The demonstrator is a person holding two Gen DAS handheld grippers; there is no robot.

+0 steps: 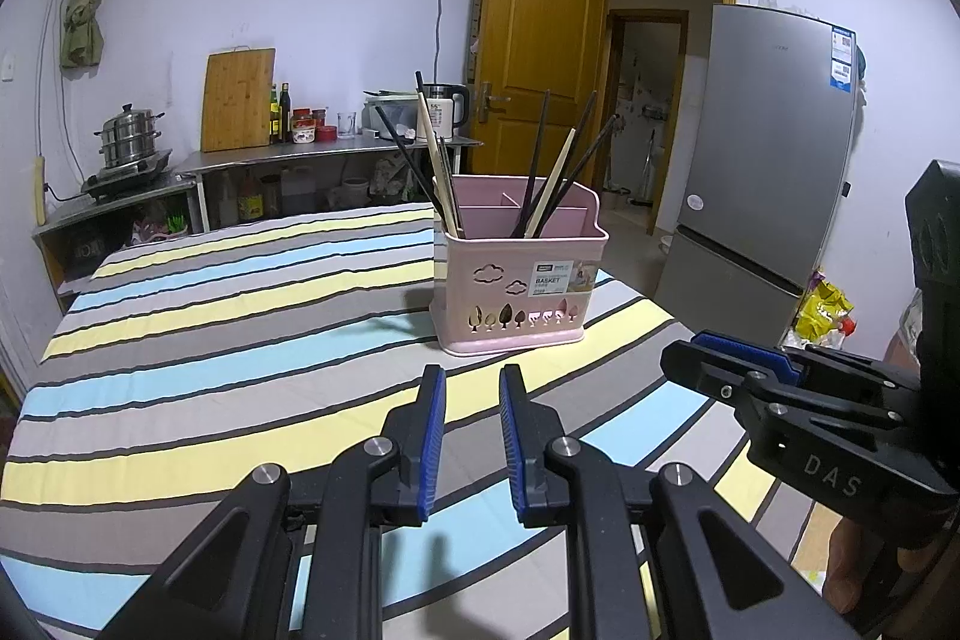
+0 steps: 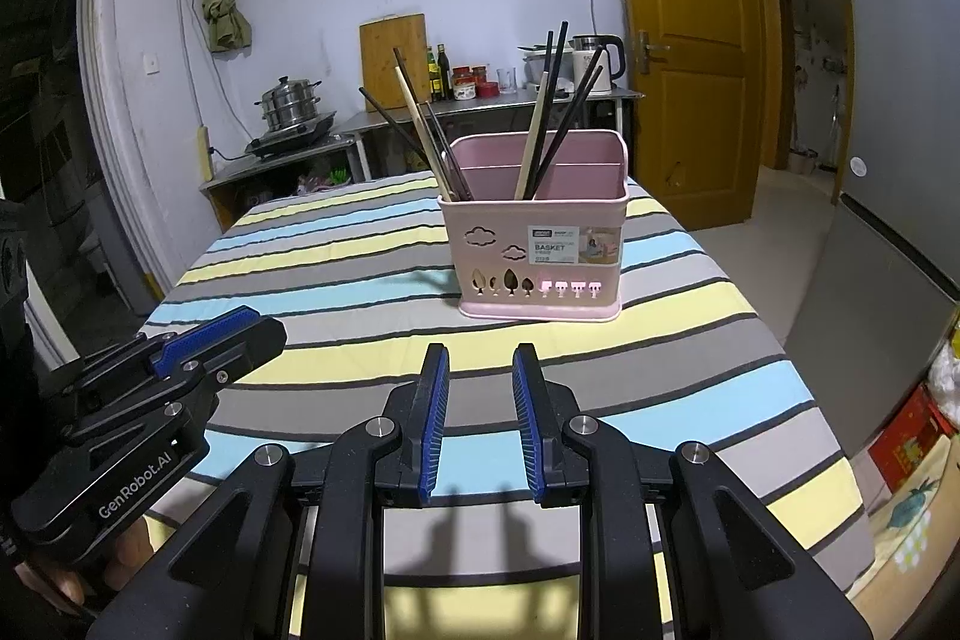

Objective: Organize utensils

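A pink utensil basket (image 1: 519,280) (image 2: 540,256) stands on the striped tablecloth (image 1: 240,328) (image 2: 336,268). It has compartments, and several dark and pale chopsticks (image 1: 549,172) (image 2: 543,112) stand tilted in it, some at the left end, some in the middle. My left gripper (image 1: 473,382) is open and empty, hovering above the cloth in front of the basket. My right gripper (image 2: 480,361) is open and empty too, also short of the basket. Each gripper shows from the side in the other's view, the right one (image 1: 720,352) and the left one (image 2: 240,328).
A steel counter (image 1: 312,154) behind the table holds a cutting board (image 1: 239,100), bottles, jars and a kettle (image 1: 444,109). A steamer pot (image 1: 129,139) sits on a stove at the left. A grey fridge (image 1: 762,172) and a wooden door (image 1: 540,40) are at the right.
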